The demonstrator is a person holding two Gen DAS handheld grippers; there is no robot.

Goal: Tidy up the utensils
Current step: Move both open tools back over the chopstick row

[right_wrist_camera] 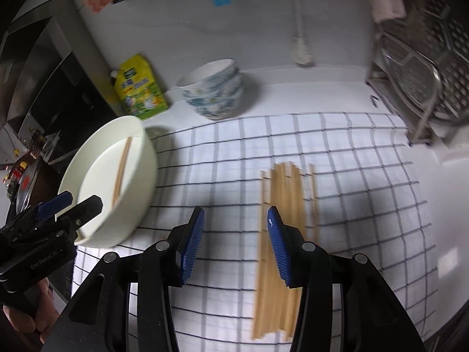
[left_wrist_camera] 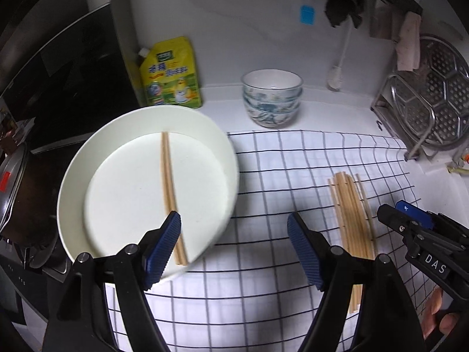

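Two grippers, both angled steeply down over the checked cloth (left_wrist_camera: pixel 263 176). Your left gripper (left_wrist_camera: pixel 234 245) stands with jaws wide apart and nothing between them, its left pad over the near rim of the white plate (left_wrist_camera: pixel 79 176), where one pair of chopsticks (left_wrist_camera: pixel 170 193) lies across the dish. Your right gripper (right_wrist_camera: pixel 236 246) has its jaws parted with bare cloth between them; its right pad overlaps the left edge of the chopstick bundle (right_wrist_camera: pixel 281 205) lying loose on the cloth, well apart from the plate.
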